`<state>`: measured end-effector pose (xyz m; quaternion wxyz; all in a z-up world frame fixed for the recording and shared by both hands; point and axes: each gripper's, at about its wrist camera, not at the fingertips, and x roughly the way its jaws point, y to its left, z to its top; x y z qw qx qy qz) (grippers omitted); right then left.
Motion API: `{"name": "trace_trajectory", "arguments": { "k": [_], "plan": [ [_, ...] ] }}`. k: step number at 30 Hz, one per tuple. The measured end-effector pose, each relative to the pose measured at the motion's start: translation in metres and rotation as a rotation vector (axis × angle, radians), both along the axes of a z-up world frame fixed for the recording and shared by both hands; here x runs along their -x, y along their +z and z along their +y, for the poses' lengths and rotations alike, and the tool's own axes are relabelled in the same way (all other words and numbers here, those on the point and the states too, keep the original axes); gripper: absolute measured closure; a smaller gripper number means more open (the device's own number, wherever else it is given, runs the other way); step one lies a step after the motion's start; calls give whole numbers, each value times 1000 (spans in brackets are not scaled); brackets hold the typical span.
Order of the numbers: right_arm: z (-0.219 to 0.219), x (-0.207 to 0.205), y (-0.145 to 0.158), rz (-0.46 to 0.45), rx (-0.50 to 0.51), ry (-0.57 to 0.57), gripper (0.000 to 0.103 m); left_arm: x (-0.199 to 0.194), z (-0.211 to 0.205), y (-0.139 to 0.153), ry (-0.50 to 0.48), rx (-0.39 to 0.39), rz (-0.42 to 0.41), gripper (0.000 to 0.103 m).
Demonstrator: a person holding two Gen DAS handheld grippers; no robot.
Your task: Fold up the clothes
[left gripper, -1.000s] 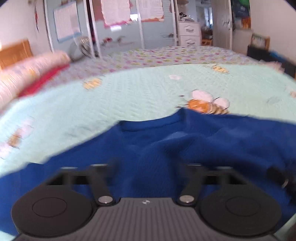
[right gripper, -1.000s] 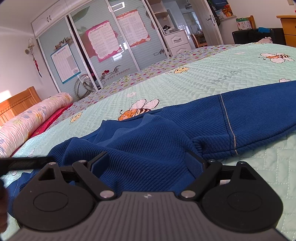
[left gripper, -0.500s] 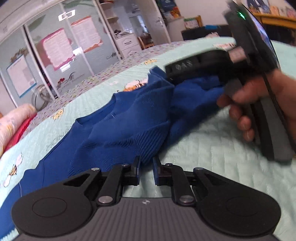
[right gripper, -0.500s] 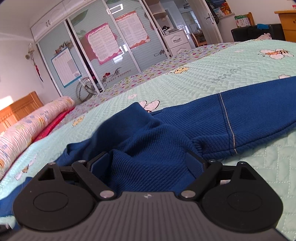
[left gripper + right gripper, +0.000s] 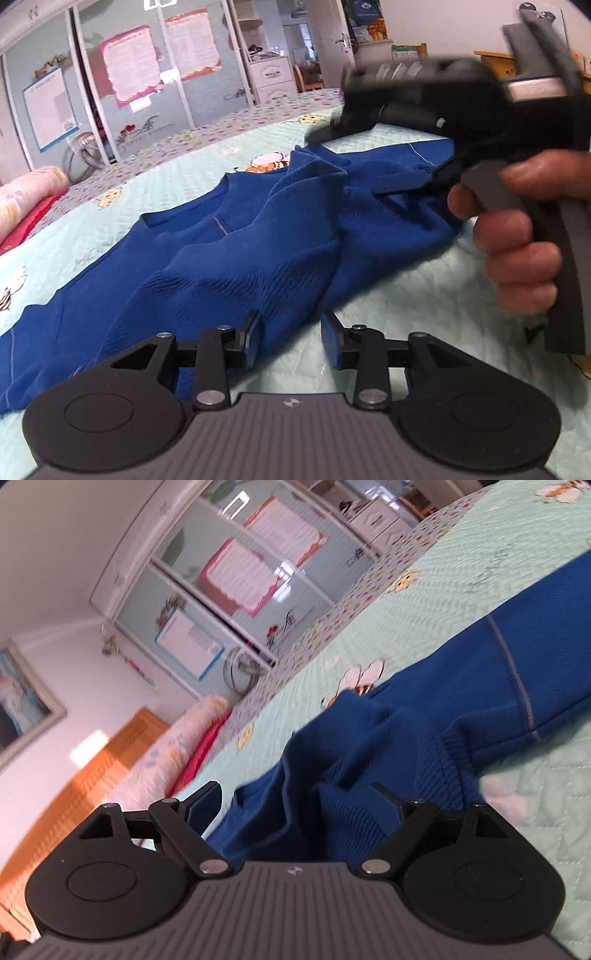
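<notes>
A blue knit sweater lies on the pale green bedspread, with one side folded over its middle. My left gripper sits low at the near edge of that fold. Its jaws are opening; the cloth edge lies against the left finger and the pads no longer press it. My right gripper is tilted over a bunched part of the sweater. Its jaws stand wide and are closing, with cloth between them but not pinched. A hand holds that gripper at the right of the left wrist view.
A rolled pink quilt and a red pillow lie by the wooden headboard. Sliding wardrobe doors with posters and a fan stand beyond the bed. A white drawer unit is farther back.
My left gripper swung across with the sweater's side, laid it over the middle, and its jaws went from nearly shut to parted. The right wrist view has rolled and its jaws narrowed slightly.
</notes>
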<state>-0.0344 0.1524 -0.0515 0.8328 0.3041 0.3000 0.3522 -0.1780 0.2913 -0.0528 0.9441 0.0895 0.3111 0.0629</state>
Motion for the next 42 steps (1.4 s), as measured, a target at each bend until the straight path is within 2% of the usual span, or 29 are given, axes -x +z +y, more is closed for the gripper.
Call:
{"name": "trace_trajectory", "arguments": {
  "k": [2,4,7,9,12,14,16,19,25,26,27,30,33,34,35,36,37,39,40,42],
  "plan": [
    [8,-2,-1,13,71,31,43,-1,2,7,9,29,0,64],
    [11,-5,-8,50,77,53,72,-5,5,15,13,43,-9,62],
    [13,-4,-8,49,83,65,91,-20,13,29,29,72,-37,50],
    [15,-1,-4,30,101,64,92,-35,26,39,73,186,-43,44],
    [18,3,-4,16,163,43,93,-72,60,39,171,477,23,42],
    [17,2,-5,22,152,45,93,-94,79,26,269,645,96,42],
    [15,1,-5,29,108,62,94,-103,89,20,341,752,94,40],
    [10,-1,-5,54,26,87,95,-98,91,19,350,779,79,37],
    [-2,-7,-9,145,-118,105,95,-80,95,17,354,824,40,47],
    [-4,-8,-11,165,-138,104,95,-76,96,17,354,829,32,55],
    [-5,-9,-13,186,-157,105,95,-74,96,15,361,822,29,68],
    [-6,-8,-14,200,-178,117,95,-64,96,9,373,802,22,90],
    [-6,-6,-13,203,-192,132,95,-54,97,10,375,806,15,95],
    [-7,-5,-13,202,-199,138,95,-54,101,10,380,835,21,95],
    [-7,-4,-12,197,-208,145,95,-55,104,11,386,865,27,92],
    [-7,-3,-11,193,-217,153,95,-56,109,11,392,896,33,79],
    [-7,-3,-10,190,-225,162,95,-60,114,10,399,944,44,72],
    [-6,-2,-8,183,-224,176,95,-71,125,5,404,1055,56,42],
    [-6,-1,-7,180,-217,178,95,-78,127,4,411,1084,62,37],
    [-6,-1,-8,182,-208,176,94,-90,125,5,429,1064,81,32]
  ]
}}
